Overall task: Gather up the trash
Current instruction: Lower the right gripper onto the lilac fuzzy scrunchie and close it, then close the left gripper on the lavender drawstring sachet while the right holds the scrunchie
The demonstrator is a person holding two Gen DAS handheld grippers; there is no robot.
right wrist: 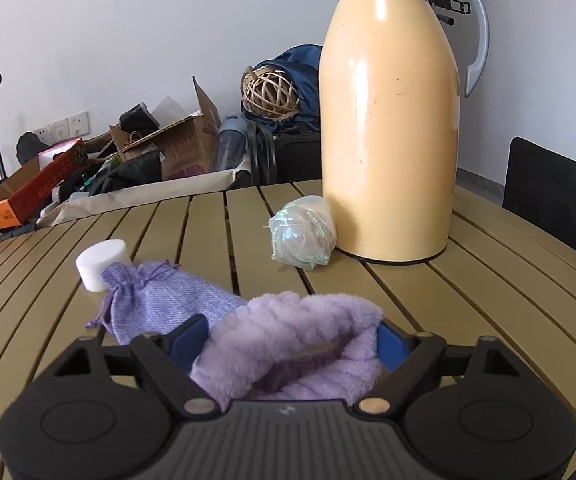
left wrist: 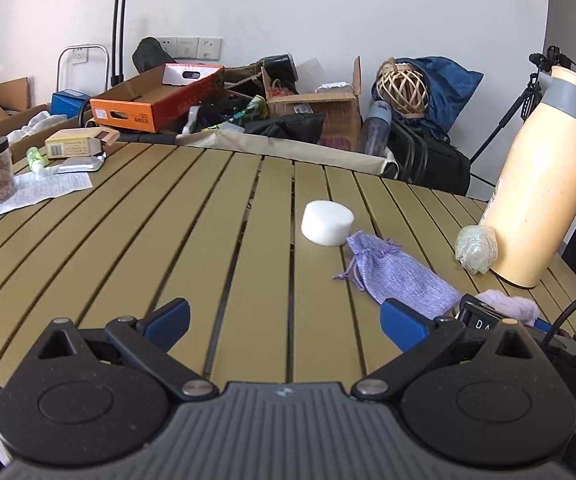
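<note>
Two obstacles: thermos | plastic wad touching it

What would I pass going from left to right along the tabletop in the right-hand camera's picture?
White foam cylinder → lilac drawstring pouch → crumpled clear plastic ball → tall cream thermos jug. The fluffy purple cloth sits nearest, between the right hand-held gripper's fingers.

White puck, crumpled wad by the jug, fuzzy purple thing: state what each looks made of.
White puck: likely foam, matte, soft edges.
Crumpled wad: thin clear plastic film, iridescent sheen, creases.
Fuzzy purple thing: plush ribbed fleece, deep pile.
</note>
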